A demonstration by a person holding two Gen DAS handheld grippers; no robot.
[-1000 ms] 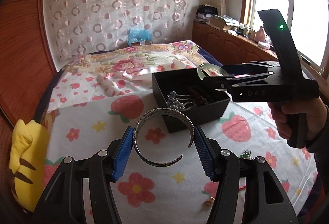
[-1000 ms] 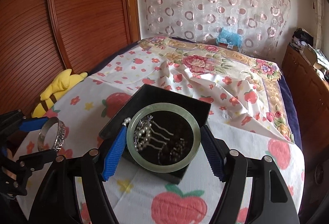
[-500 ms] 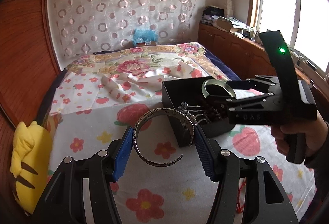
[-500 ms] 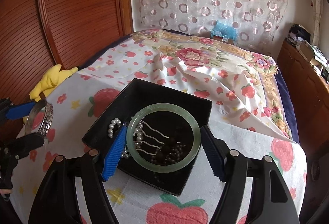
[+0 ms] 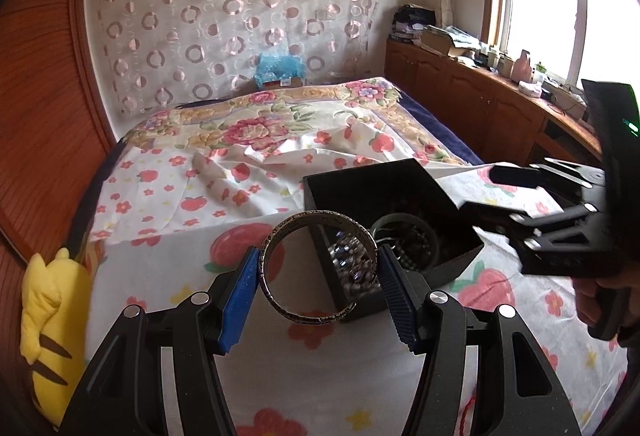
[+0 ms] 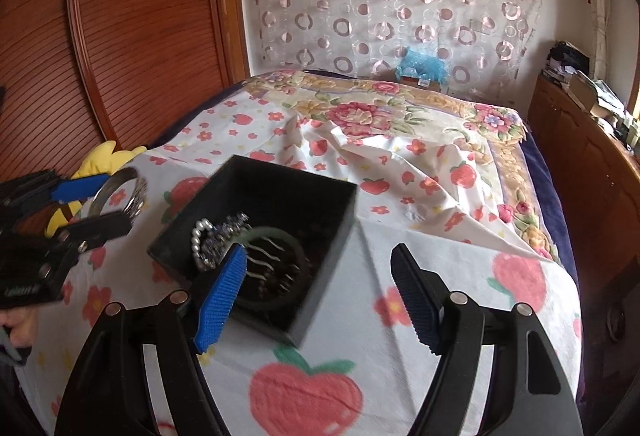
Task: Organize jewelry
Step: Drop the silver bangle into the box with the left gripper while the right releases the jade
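My left gripper (image 5: 318,276) is shut on a silver engraved cuff bangle (image 5: 320,220), held upright just in front of the black jewelry box (image 5: 360,179) on the bed. A pale green bangle (image 5: 404,226) lies inside that box, on top of the other pieces. In the right wrist view my right gripper (image 6: 320,296) stands open over the box's near right corner, with nothing between its blue pads (image 6: 222,292). The green bangle (image 6: 280,236) lies flat in the box (image 6: 288,171), beside a pearl string (image 6: 196,240). The left gripper (image 6: 96,207) with the silver bangle (image 6: 120,191) shows at the left.
The box sits on a white sheet (image 6: 400,236) printed with strawberries and flowers. A yellow plush toy (image 5: 52,316) lies at the bed's left edge by the wooden wardrobe (image 6: 140,35). A wooden cabinet (image 5: 480,107) runs along the right under the window. A person's hand (image 5: 600,296) holds the right gripper.
The green bangle has left my right gripper and now lies in the box. The right gripper has shifted right. My left gripper has carried the silver bangle closer to the box.
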